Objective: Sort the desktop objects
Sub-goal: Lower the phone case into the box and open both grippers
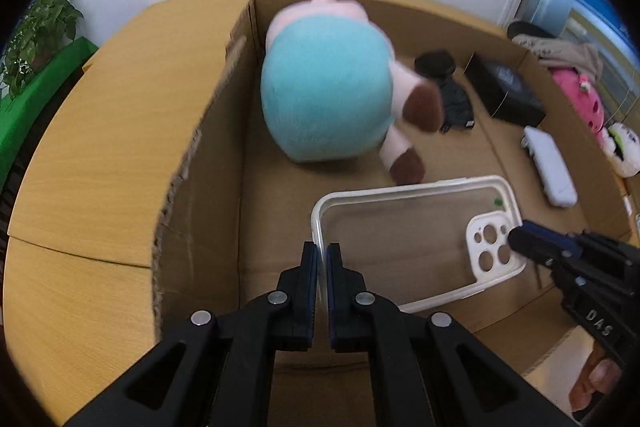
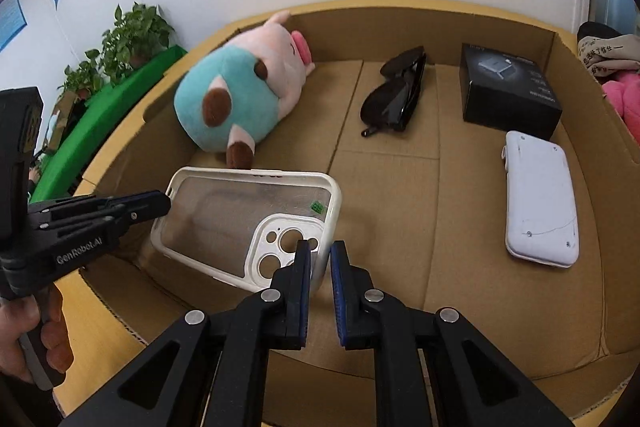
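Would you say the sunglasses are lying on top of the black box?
No, the sunglasses lie on the carton floor, apart from the black box.

Plush pig (image 1: 326,95) blurred — its head hidden behind its own body.

1. My grippers: black arms, blue pads on my left gripper (image 1: 322,259) and right gripper (image 2: 321,259).
2. Phone case (image 2: 248,211): white rim, clear back, small green sticker.
3. Plush pig (image 2: 240,95): pink, teal body, brown hooves.
4. Cardboard box (image 2: 392,195): plain tan.
5. Sunglasses (image 2: 394,95) and small box (image 2: 508,91): black.
6. Flat device (image 2: 540,199): white.
7. Plant (image 2: 132,35): green leaves.
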A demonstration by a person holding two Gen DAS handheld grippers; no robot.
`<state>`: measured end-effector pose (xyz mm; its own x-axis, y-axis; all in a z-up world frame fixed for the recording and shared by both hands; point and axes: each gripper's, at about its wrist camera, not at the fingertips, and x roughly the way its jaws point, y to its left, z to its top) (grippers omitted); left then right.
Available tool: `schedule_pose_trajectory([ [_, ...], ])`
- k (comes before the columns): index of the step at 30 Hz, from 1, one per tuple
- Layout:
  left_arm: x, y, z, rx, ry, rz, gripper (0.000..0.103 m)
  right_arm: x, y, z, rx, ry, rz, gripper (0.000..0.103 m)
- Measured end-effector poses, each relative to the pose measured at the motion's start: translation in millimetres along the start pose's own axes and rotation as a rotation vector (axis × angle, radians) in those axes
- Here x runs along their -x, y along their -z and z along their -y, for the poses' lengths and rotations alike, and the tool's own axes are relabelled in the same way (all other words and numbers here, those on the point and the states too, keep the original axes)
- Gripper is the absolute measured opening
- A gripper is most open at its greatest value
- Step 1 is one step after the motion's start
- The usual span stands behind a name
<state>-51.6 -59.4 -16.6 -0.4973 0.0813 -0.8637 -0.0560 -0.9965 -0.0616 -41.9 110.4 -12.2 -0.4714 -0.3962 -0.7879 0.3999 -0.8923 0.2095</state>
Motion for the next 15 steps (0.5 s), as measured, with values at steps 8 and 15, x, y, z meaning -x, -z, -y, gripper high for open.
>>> schedule_pose_trajectory([
  [8,-9.5,-0.3,3.4,-0.023,-0.043,-0.022,0.004,-10.4,2.4,0.6,-0.015,0.01,-0.048,0.014],
  [15,4.0,0.0,1.1,0.032,-0.037,0.016,0.028,5.4,6.9,4.9,-0.033,-0.004,-0.003,0.08],
])
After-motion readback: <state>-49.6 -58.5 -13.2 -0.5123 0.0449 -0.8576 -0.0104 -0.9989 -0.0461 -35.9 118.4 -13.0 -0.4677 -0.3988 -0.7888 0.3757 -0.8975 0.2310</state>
